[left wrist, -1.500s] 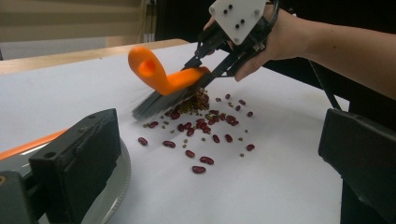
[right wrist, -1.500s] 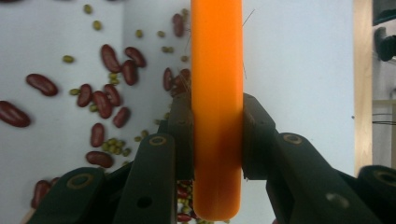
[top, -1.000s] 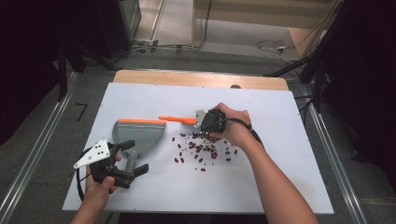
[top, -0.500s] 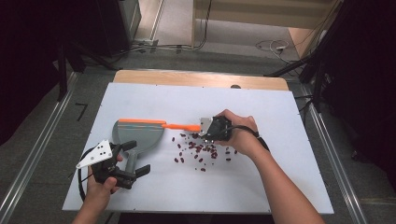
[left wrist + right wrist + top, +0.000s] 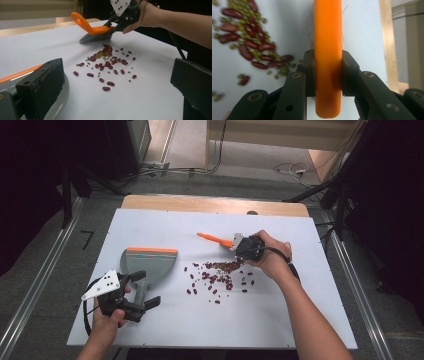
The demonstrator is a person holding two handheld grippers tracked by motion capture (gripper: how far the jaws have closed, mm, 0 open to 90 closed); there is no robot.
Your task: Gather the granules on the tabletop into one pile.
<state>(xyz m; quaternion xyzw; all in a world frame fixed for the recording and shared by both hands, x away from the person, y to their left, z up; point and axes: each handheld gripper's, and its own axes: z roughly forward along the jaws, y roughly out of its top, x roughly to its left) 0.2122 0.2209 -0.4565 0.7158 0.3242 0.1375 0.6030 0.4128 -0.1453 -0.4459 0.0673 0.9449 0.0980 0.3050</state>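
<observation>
My right gripper (image 5: 241, 248) is shut on the orange handle of a small brush (image 5: 214, 239), just behind a scatter of red and green beans (image 5: 220, 274) on the white table. In the right gripper view both pads (image 5: 310, 72) press the handle (image 5: 328, 47), with beans (image 5: 249, 42) to its left. The left gripper view shows the brush (image 5: 96, 31) with its dark bristles near the table beyond the beans (image 5: 107, 60). My left gripper (image 5: 145, 289) stands open at the front left, its jaws either side of the handle of the grey dustpan (image 5: 150, 262). Its jaws are wide apart in its own view (image 5: 117, 92).
The white board (image 5: 300, 320) rests on a wooden tabletop whose far edge (image 5: 210, 204) shows behind it. A small dark object (image 5: 252, 212) sits at that far edge. Metal rails and cables run along the floor on both sides.
My right gripper has carried the brush to the right, away from the dustpan, to the far right of the bean scatter. The left gripper and the dustpan have stayed put.
</observation>
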